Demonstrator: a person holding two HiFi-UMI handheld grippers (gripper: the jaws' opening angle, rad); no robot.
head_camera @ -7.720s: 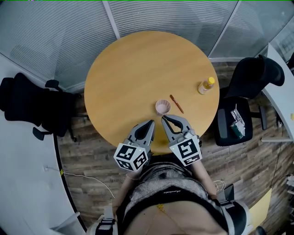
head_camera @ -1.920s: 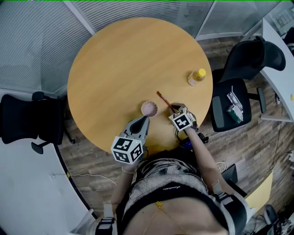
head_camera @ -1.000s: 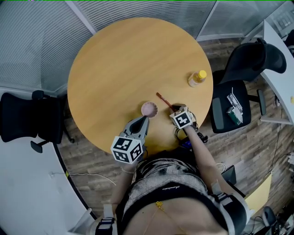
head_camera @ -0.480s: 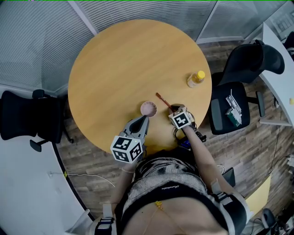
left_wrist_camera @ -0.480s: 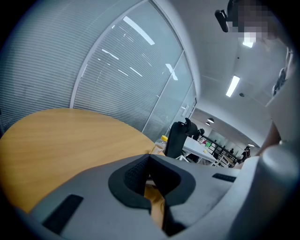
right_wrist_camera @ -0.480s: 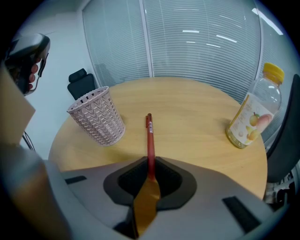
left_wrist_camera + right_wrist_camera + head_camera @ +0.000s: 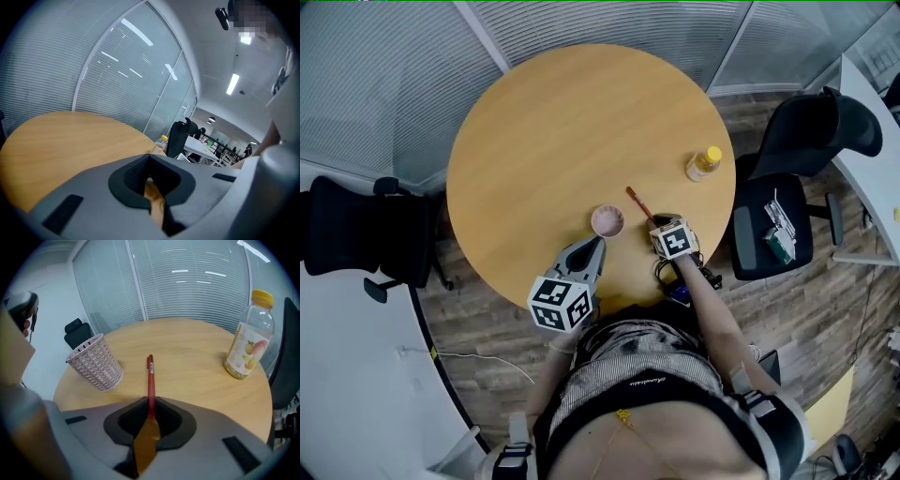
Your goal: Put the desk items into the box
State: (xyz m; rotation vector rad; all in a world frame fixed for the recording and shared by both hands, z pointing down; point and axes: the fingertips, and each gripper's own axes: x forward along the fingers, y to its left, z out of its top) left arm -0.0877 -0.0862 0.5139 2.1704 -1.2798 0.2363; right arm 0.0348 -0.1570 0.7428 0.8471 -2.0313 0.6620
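Observation:
A red pen (image 7: 636,202) lies on the round wooden table (image 7: 553,131), right of a pink woven cup (image 7: 607,221). My right gripper (image 7: 659,223) points steeply down at the pen's near end. In the right gripper view the pen (image 7: 150,380) runs straight into the right gripper (image 7: 151,414). Its jaws have just been closing and grip the pen's end. The cup (image 7: 95,363) stands to the pen's left. My left gripper (image 7: 594,247) hovers just near of the cup, jaws together and empty. The left gripper (image 7: 150,161) shows only the tabletop past its tips.
A clear bottle with a yellow cap (image 7: 704,163) stands near the table's right edge, also seen as the bottle (image 7: 248,336) in the right gripper view. Black office chairs stand at the right (image 7: 806,150) and left (image 7: 356,234). Glass walls with blinds curve behind the table.
Since the oldest frame my right gripper has gone right and down onto the pen's near end. Over the last second both grippers keep their places; only the head view drifts slightly.

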